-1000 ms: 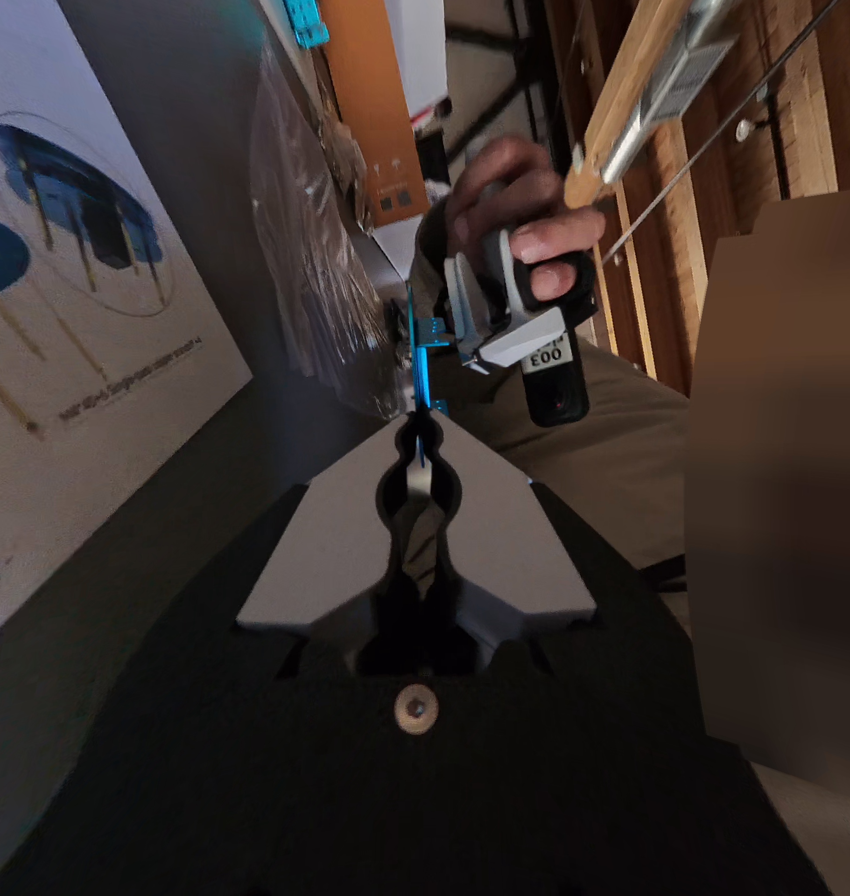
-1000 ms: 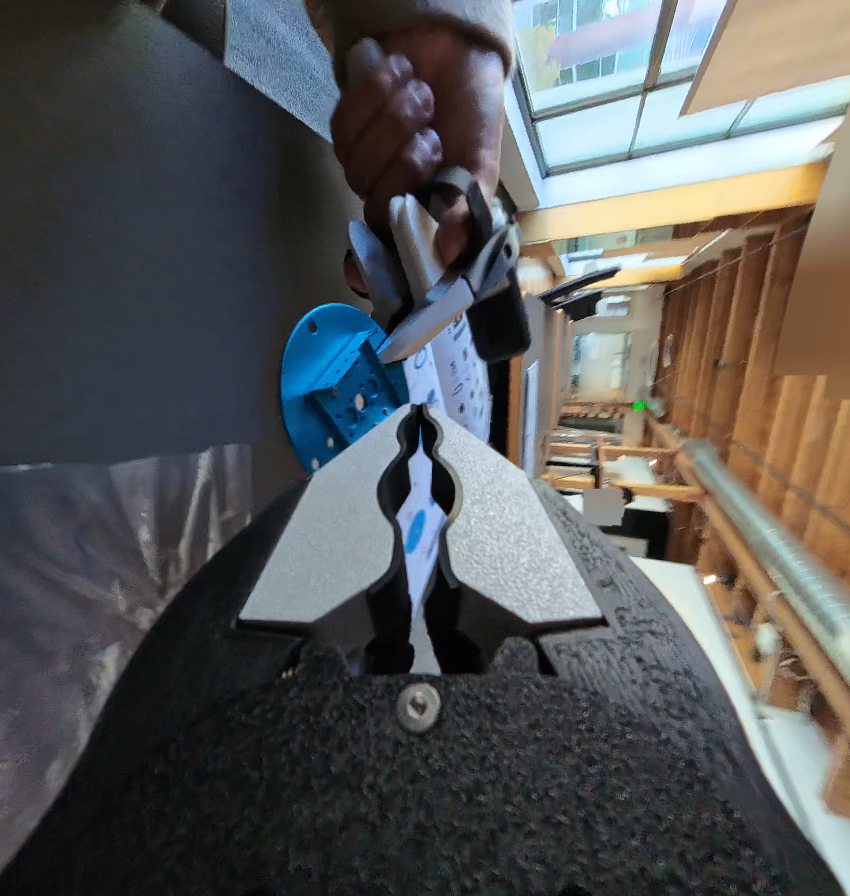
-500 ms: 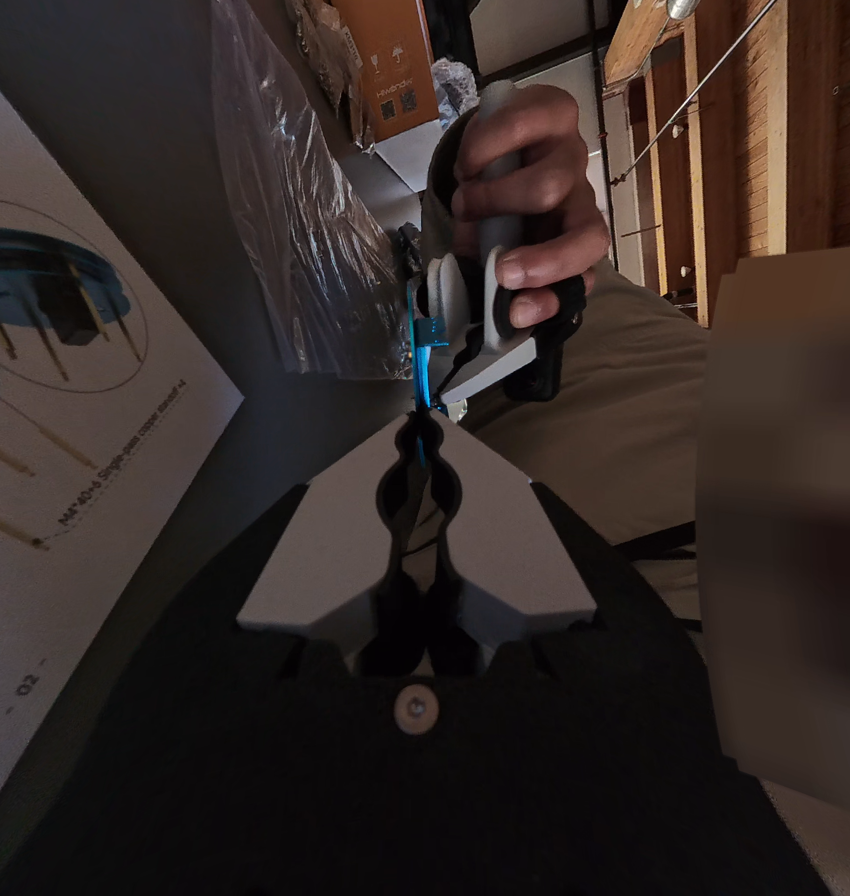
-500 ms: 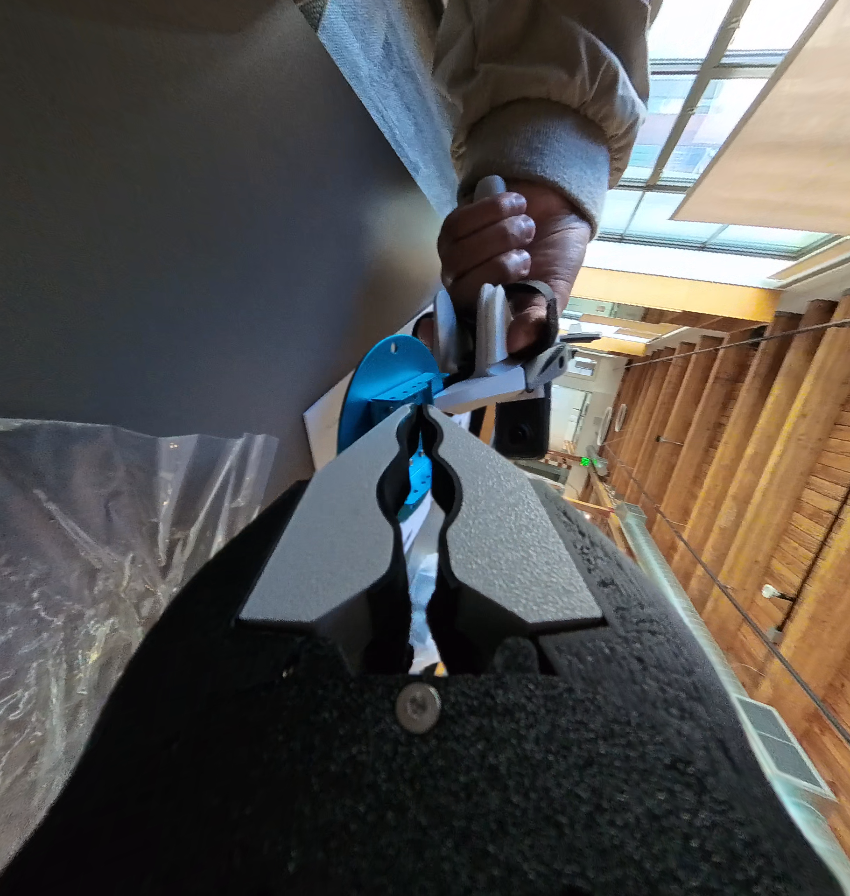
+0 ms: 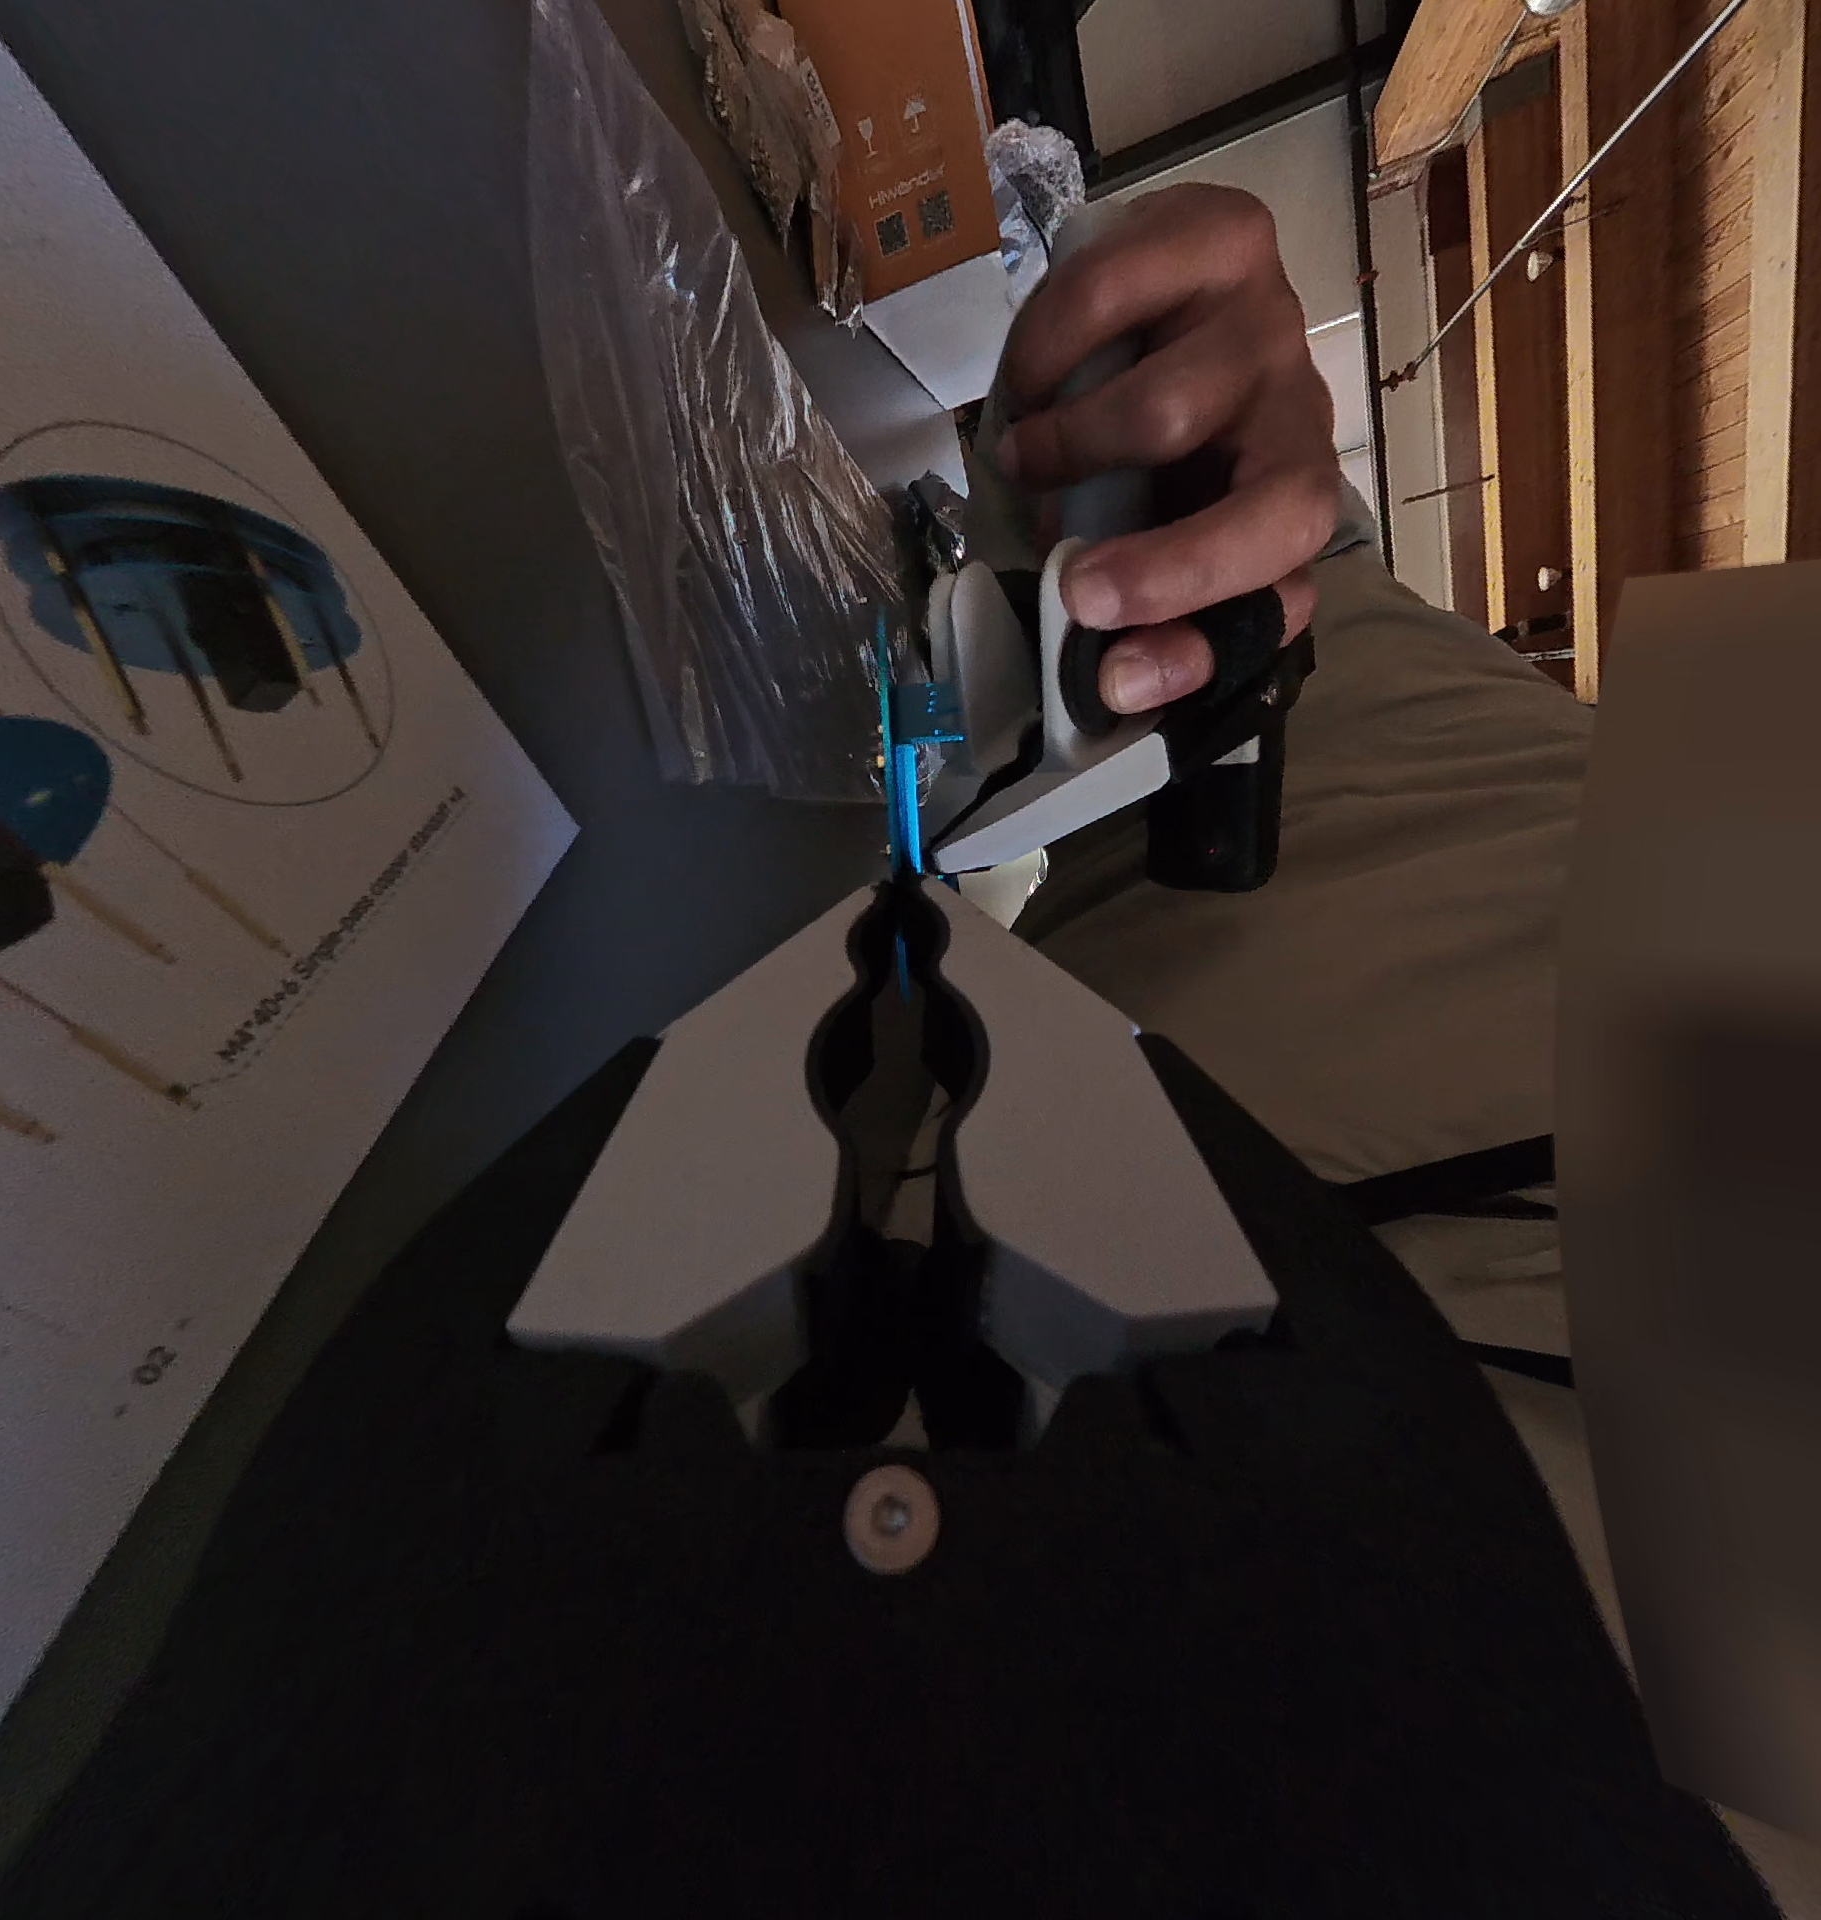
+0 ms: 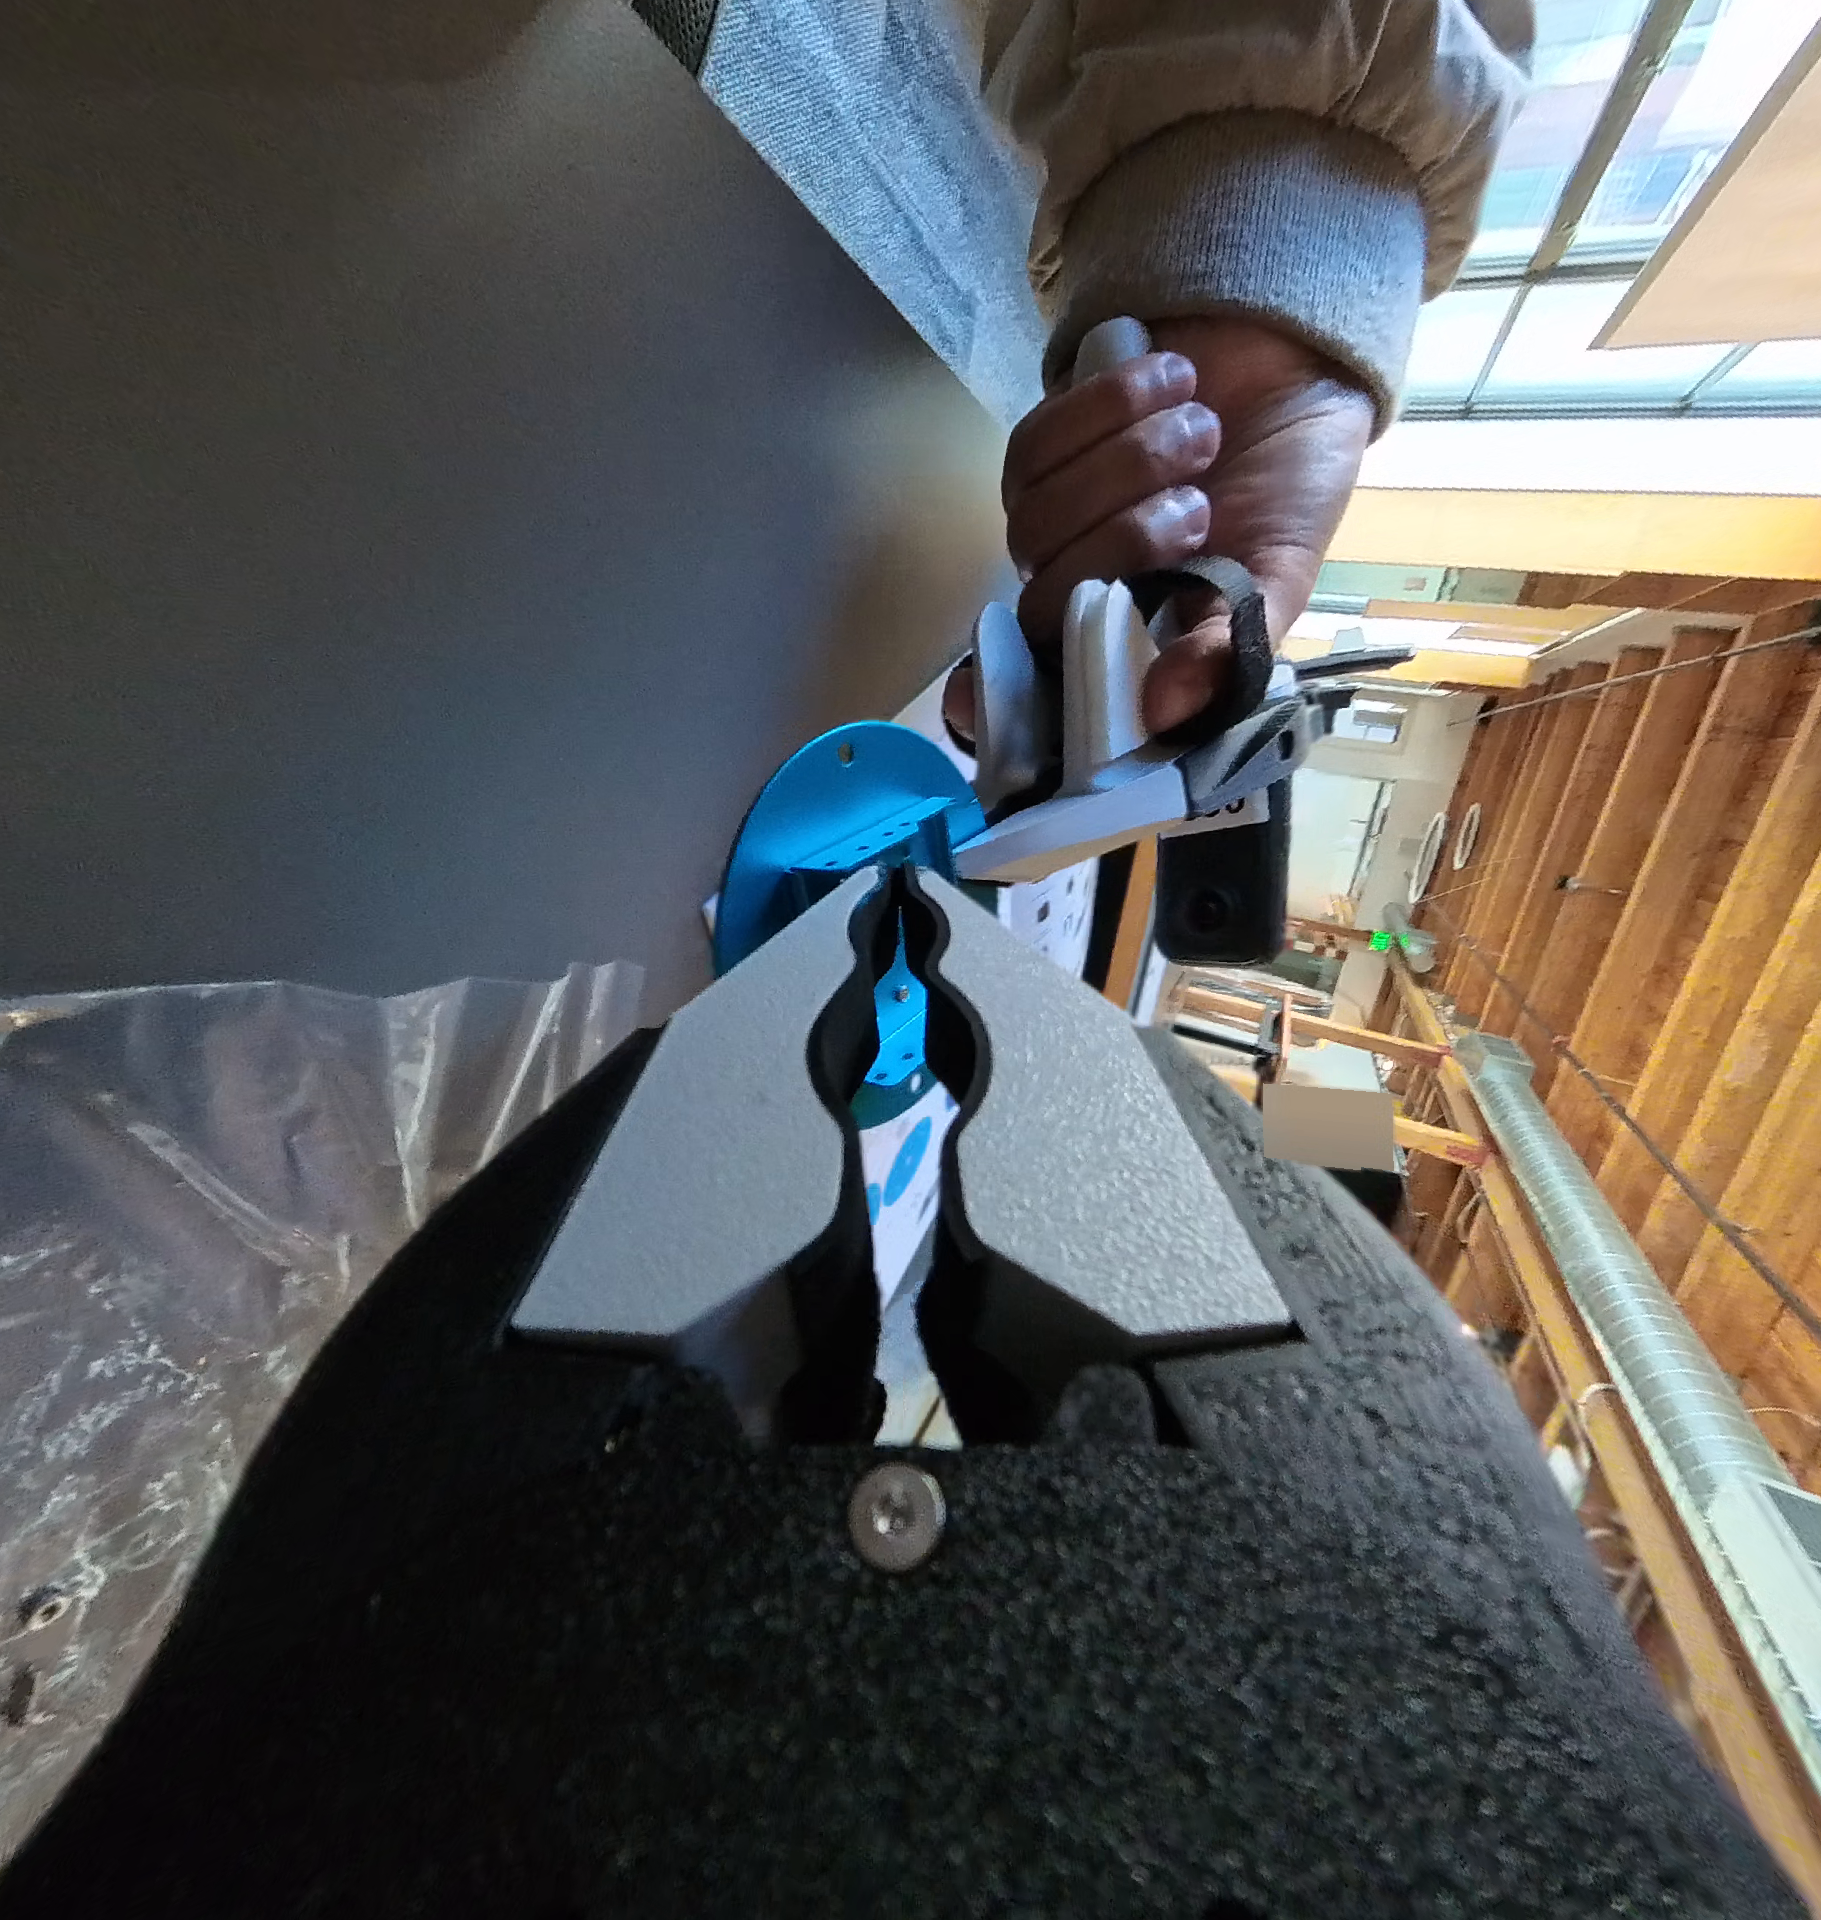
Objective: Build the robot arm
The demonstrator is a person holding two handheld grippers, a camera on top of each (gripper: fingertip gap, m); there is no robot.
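Note:
A blue metal disc (image 6: 781, 831) with a perforated blue bracket (image 6: 864, 842) is held up in the air. In the left wrist view the disc (image 5: 901, 831) shows edge-on. My left gripper (image 5: 901, 899) is shut on the disc's rim, which runs in between its fingers. It also shows in the right wrist view (image 6: 973, 852), held by a hand at the bracket's right end. My right gripper (image 6: 901, 883) is shut, its tips at the bracket, and a blue perforated piece shows through the gap between its fingers. In the left wrist view, its tip (image 5: 947, 854) touches the disc's face.
A printed sheet with diagrams (image 5: 158, 831) lies on the grey table (image 6: 366, 520). A clear plastic bag (image 5: 698, 468) lies beside it and also shows in the right wrist view (image 6: 210, 1195). An orange and white cardboard box (image 5: 885, 135) stands farther off. The person's trousers (image 5: 1353, 987) are close. Less than 4 cm separates the two grippers' tips.
My right gripper has come in, still shut, from apart to touching the disc and bracket. My left gripper has kept its hold on the disc while both views swung round.

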